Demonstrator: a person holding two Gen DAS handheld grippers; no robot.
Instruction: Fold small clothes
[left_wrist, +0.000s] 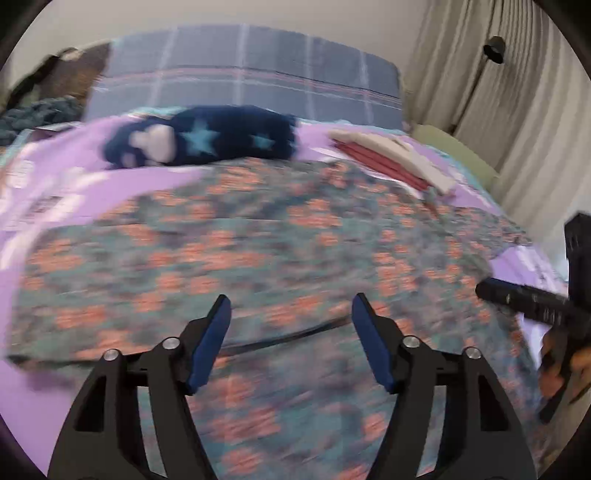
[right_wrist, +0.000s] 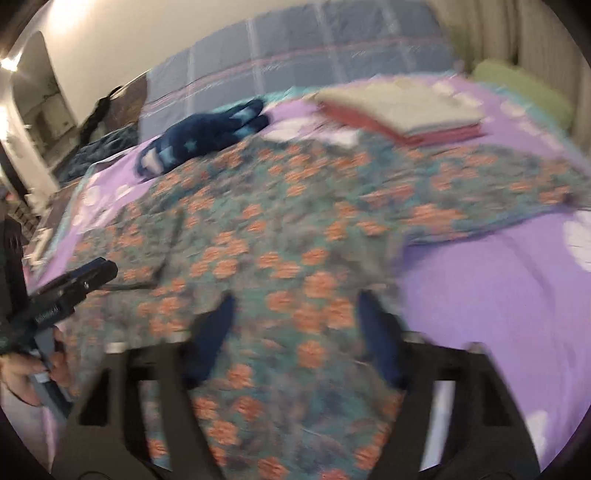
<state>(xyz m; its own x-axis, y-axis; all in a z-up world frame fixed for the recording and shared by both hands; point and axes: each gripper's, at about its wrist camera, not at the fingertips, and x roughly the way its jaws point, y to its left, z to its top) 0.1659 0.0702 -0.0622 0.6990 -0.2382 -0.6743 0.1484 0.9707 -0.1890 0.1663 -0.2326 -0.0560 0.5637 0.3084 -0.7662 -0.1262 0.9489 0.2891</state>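
I am hovering my left hand-held gripper (left_wrist: 291, 332), released and empty, over the floral garment (left_wrist: 258, 240) spread mid-bed (left_wrist: 92, 158). My right hand-held gripper (right_wrist: 295, 332) is seemingly half-closed around cloth; blur hides contact. A shallow pinch risks slipping.

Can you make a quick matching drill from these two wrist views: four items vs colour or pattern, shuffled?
Items:
1. garment
2. plush
3. sheet
4. folded stack

Looks:
A. plain purple with white patches
B. dark blue with light stars
C. teal with orange flowers
D. beige on top, red below

Pairs: 1-C, 2-B, 3-A, 4-D
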